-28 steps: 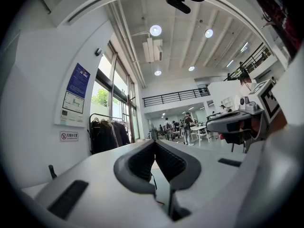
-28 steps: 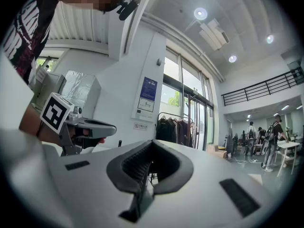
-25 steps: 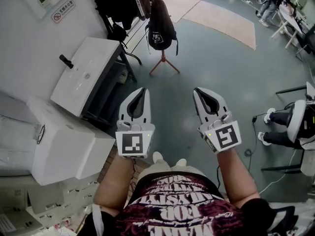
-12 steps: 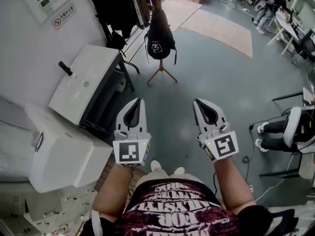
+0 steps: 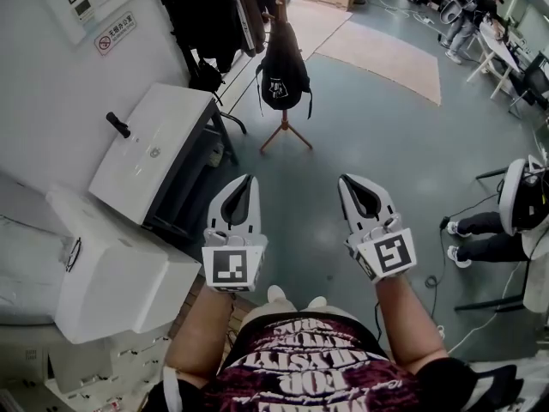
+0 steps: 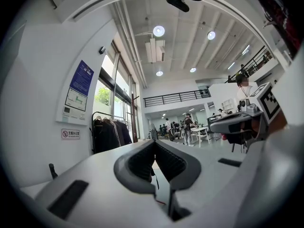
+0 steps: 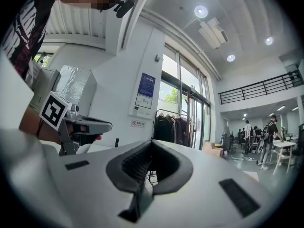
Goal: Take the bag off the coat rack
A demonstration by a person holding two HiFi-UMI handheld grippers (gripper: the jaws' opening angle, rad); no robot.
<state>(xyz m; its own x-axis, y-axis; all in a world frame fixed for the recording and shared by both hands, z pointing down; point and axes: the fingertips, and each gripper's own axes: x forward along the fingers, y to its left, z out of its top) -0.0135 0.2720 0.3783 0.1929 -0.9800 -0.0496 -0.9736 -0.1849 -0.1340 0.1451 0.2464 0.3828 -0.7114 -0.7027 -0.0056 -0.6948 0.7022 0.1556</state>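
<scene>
The coat rack (image 5: 286, 127) stands far ahead of me, and the black bag (image 5: 283, 74) hangs from its pole. Near me, my left tool (image 5: 247, 181) and right tool (image 5: 347, 181) are both closed and empty, well apart from the bag.

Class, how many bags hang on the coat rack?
1: a black bag hangs on the coat rack, above its tripod legs. The coats beside it may hide others.
</scene>
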